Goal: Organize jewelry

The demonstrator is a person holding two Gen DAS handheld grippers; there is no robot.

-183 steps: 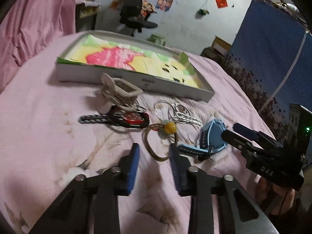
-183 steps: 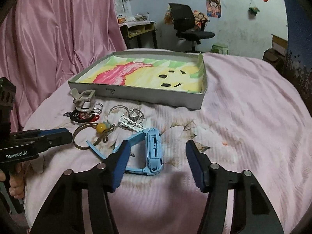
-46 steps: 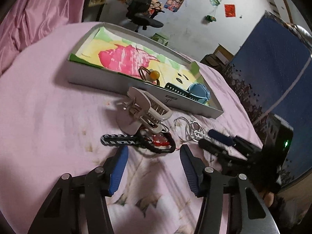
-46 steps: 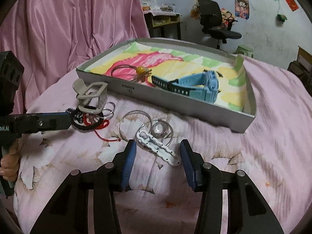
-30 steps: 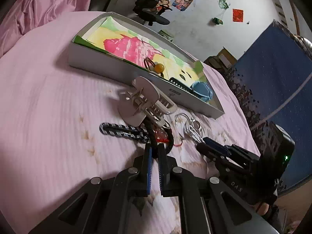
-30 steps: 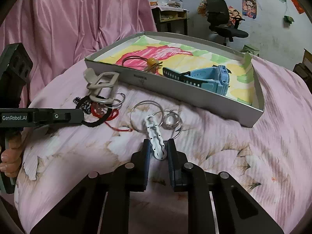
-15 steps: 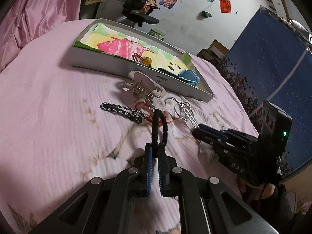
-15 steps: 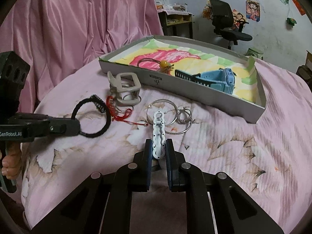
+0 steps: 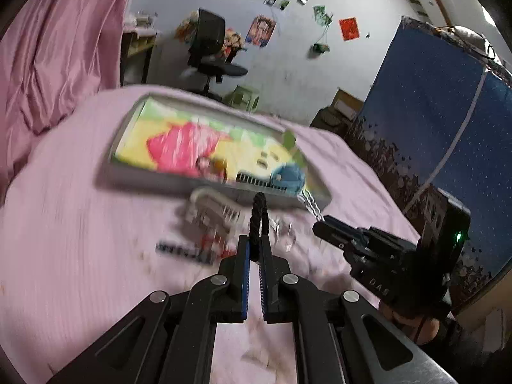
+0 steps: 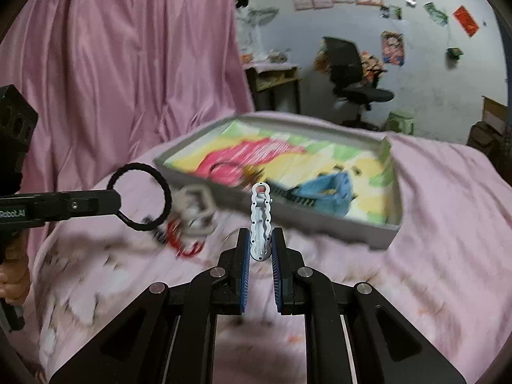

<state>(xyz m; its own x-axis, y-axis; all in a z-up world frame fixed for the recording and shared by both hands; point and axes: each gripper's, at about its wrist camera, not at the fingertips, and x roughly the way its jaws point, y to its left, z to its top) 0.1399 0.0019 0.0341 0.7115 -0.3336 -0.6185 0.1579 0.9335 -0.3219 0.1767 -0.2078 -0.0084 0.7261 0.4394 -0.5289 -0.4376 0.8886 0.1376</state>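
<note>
My left gripper [image 9: 253, 257] was clamped on one black hair tie [image 9: 258, 216], edge-on at centre; only the right wrist view showed it as a full ring [image 10: 138, 196] at left. My right gripper [image 10: 260, 249] pinched one white clip [image 10: 261, 220]. One blue watch [image 10: 329, 192] lay in the tray [image 10: 368, 227] on the bed [image 10: 448, 224].
</note>
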